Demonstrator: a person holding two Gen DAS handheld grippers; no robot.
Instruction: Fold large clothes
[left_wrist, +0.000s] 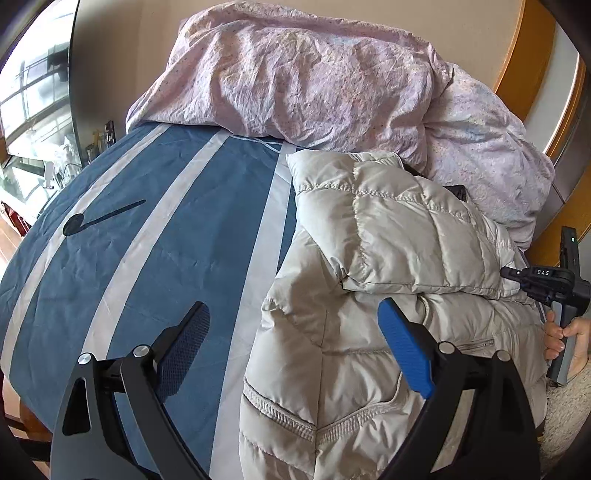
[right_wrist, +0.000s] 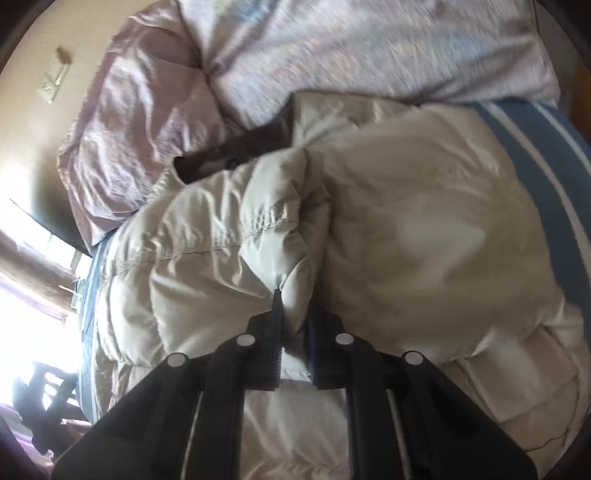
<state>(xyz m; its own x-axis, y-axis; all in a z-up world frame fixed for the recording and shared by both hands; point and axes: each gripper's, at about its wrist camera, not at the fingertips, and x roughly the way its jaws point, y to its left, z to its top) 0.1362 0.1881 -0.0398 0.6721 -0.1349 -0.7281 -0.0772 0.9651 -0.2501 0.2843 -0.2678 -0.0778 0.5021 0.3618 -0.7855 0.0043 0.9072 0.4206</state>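
A cream quilted puffer jacket (left_wrist: 388, 229) lies on the right part of a bed, one sleeve folded across its body. My left gripper (left_wrist: 295, 332) stands open low over the jacket's left edge: the blue pad (left_wrist: 404, 350) is above the fabric and the dark pad (left_wrist: 186, 343) above the sheet. In the right wrist view the jacket (right_wrist: 406, 221) fills the frame, and my right gripper (right_wrist: 293, 306) is shut on a pinched fold of its fabric. The left wrist view shows that gripper (left_wrist: 517, 275) at the jacket's right side, held by a hand (left_wrist: 565, 336).
The bed has a blue sheet with pale stripes (left_wrist: 155, 236). A crumpled pink duvet (left_wrist: 295, 74) is piled at the head, against the jacket's far edge. A window (left_wrist: 33, 92) is at the left, wooden trim (left_wrist: 517, 66) at the right.
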